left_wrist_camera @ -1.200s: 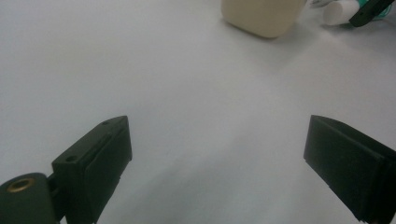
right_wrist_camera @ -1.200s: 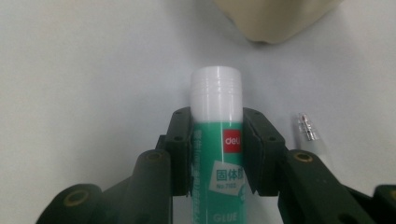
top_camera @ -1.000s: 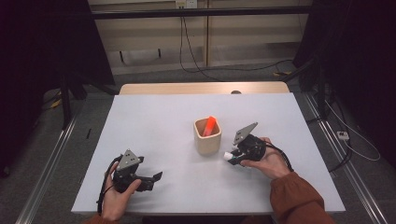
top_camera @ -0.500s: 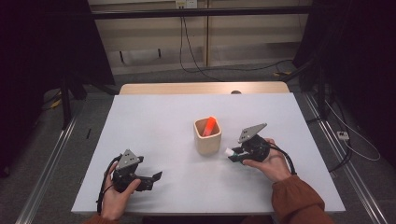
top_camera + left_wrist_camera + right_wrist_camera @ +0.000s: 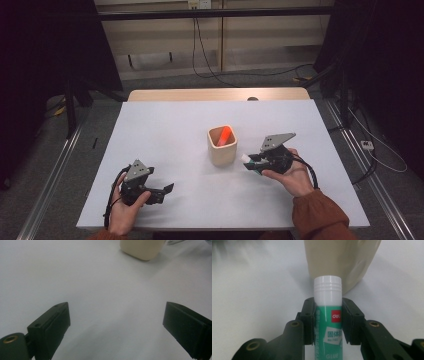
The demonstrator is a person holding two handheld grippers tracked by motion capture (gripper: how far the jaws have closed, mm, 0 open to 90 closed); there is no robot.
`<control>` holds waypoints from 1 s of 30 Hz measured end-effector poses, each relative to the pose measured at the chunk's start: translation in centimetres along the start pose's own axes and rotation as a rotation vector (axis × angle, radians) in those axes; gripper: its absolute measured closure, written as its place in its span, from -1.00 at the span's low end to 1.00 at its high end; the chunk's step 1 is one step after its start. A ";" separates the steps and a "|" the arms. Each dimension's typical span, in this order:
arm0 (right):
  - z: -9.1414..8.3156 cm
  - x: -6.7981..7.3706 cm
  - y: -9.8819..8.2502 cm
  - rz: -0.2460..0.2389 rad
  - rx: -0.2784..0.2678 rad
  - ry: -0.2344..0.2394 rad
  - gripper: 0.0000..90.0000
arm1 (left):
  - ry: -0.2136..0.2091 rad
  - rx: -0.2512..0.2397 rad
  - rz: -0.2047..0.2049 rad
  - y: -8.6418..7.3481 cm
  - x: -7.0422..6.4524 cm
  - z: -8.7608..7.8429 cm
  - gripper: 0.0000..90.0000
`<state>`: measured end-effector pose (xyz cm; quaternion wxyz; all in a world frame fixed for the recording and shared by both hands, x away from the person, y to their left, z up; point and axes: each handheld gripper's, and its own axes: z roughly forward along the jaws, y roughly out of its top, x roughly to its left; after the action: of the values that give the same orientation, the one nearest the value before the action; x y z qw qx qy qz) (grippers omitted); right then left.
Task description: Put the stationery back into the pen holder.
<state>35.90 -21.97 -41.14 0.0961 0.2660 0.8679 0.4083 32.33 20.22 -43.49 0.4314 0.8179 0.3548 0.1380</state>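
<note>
high view: the right gripper holds a green-and-white plastic glue stick level, white cap toward the beige square-sided pen cup just beside it at nine o'clock; an orange marker-like thing already leans inside the cup. the step in hand looks like carrying the stick to the cup; next it would need to be lifted above the rim, tipped cap-down or upright, then let go. the left gripper rests low on the white table at seven o'clock from the cup, well apart

left gripper view: jaws stand wide with nothing between them, the cup off at one o'clock

right gripper view: both pads clamp the stick on its green label, ribbed white cap jutting toward twelve o'clock, close before the cup's wall; the label reads "glue"
</note>
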 end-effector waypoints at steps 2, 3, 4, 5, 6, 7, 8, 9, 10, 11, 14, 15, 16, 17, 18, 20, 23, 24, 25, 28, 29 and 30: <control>-0.1 0.0 -0.1 0.007 -0.014 -0.003 0.48 | -0.003 -0.002 -0.003 0.0 0.0 0.1 -0.84; -0.2 0.0 -0.1 0.010 -0.024 -0.005 0.48 | -0.003 -0.001 -0.003 0.0 0.0 0.1 -0.84; -0.3 0.0 -0.1 0.010 -0.034 -0.004 0.48 | -0.004 -0.001 0.000 0.1 0.0 0.1 -0.84; -0.3 0.1 -0.1 0.017 -0.046 -0.002 0.48 | -0.004 0.000 0.001 0.1 0.0 0.1 -0.84; -0.4 0.1 0.0 0.019 -0.058 -0.006 0.48 | -0.004 -0.001 0.000 0.1 0.0 0.2 -0.84; -0.5 0.1 0.0 0.022 -0.070 -0.008 0.48 | -0.005 -0.002 0.000 0.1 0.0 0.2 -0.84; -0.6 0.1 0.0 0.027 -0.086 -0.006 0.48 | -0.005 -0.003 -0.002 0.1 0.0 0.2 -0.84; -0.7 0.1 0.1 0.033 -0.103 -0.005 0.48 | -0.005 -0.003 -0.002 0.1 0.0 0.2 -0.84; -0.8 0.1 0.1 0.041 -0.119 -0.002 0.48 | -0.004 -0.001 -0.001 0.2 0.1 0.2 -0.84; -0.9 0.1 0.1 0.046 -0.132 -0.003 0.48 | -0.006 -0.001 -0.001 0.2 0.1 0.2 -0.84; -1.3 0.1 0.2 0.067 -0.172 -0.008 0.48 | -0.006 -0.005 -0.005 0.2 0.1 0.2 -0.84; -1.4 0.1 0.2 0.076 -0.186 -0.010 0.48 | -0.004 -0.004 -0.005 0.2 0.1 0.2 -0.84; -1.5 0.1 0.2 0.081 -0.202 -0.013 0.48 | -0.004 -0.006 -0.005 0.2 0.2 0.3 -0.84; -1.7 0.0 0.3 0.088 -0.216 -0.014 0.48 | -0.004 -0.005 -0.007 0.2 0.2 0.3 -0.84; -1.8 0.0 0.3 0.093 -0.228 -0.017 0.48 | -0.003 -0.005 -0.004 0.2 0.2 0.3 -0.84; -1.9 0.0 0.4 0.102 -0.251 -0.022 0.48 | -0.005 -0.005 -0.003 0.3 0.2 0.3 -0.84; -2.1 0.0 0.5 0.115 -0.285 -0.032 0.48 | -0.004 0.000 0.001 0.3 0.1 0.3 -0.84; -2.1 0.0 0.5 0.119 -0.299 -0.041 0.48 | -0.006 0.000 0.001 0.3 0.1 0.3 -0.84; -2.2 0.0 0.6 0.118 -0.310 -0.061 0.48 | -0.007 -0.003 0.001 0.3 0.1 0.3 -0.84; -2.5 0.2 0.8 0.120 -0.340 -0.083 0.48 | -0.010 -0.003 0.006 0.3 0.0 0.3 -0.84; -2.6 0.2 0.9 0.121 -0.351 -0.088 0.48 | -0.008 -0.001 0.010 0.3 0.0 0.2 -0.84; -2.6 0.2 1.0 0.123 -0.366 -0.090 0.48 | -0.008 -0.007 0.006 0.3 -0.1 0.2 -0.84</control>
<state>35.12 -23.05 -38.68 0.1563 0.3145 0.7561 0.5522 32.54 19.94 -43.39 0.4354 0.8179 0.3502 0.1372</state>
